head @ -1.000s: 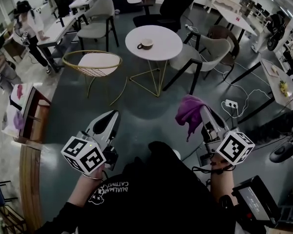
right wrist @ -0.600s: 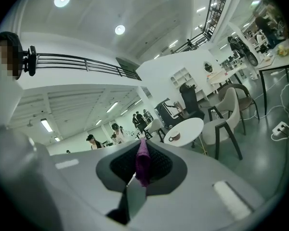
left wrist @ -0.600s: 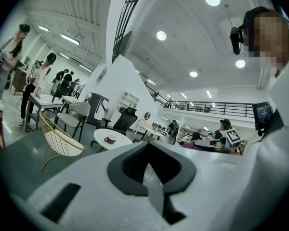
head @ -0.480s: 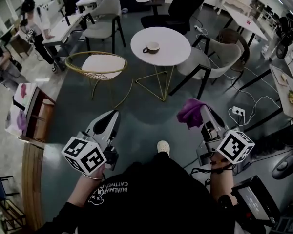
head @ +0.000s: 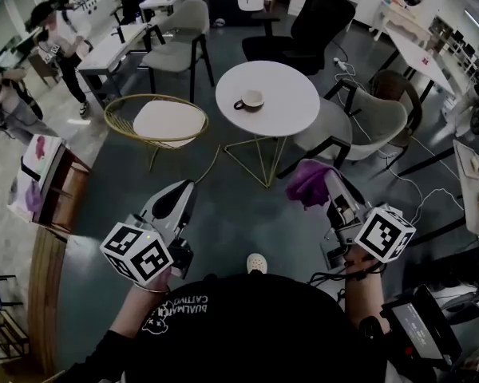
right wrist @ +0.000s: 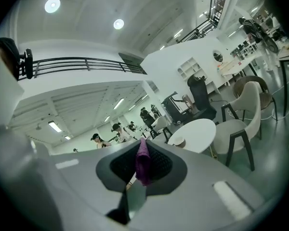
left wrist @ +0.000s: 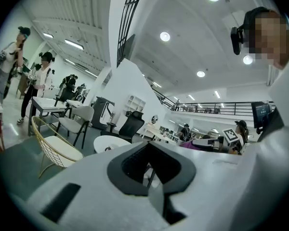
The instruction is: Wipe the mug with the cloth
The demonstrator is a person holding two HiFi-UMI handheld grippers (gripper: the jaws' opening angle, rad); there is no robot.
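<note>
Grey floor and scattered office furniture surround the round white table. The mug stands on it, a little left of the top's middle in the head view. It is well ahead of both your tools and neither touches it. Your right gripper view shows the same mug small on the table top, beyond the jaws.

The purple cloth is bunched at the tip of your right tool and hangs free over the floor, short of the table. In the right gripper view the jaws are pinching the cloth, with a fold standing up between them.

Your left tool is level with the right one, over bare floor. Its jaws are pressed together with nothing between them, as the left gripper view shows.

A gold wire chair with a white seat stands just left of the table, and a grey armchair just right of it. A black office chair is beyond the table. People stand by desks at the far left. One white shoe shows on the floor between your arms.
</note>
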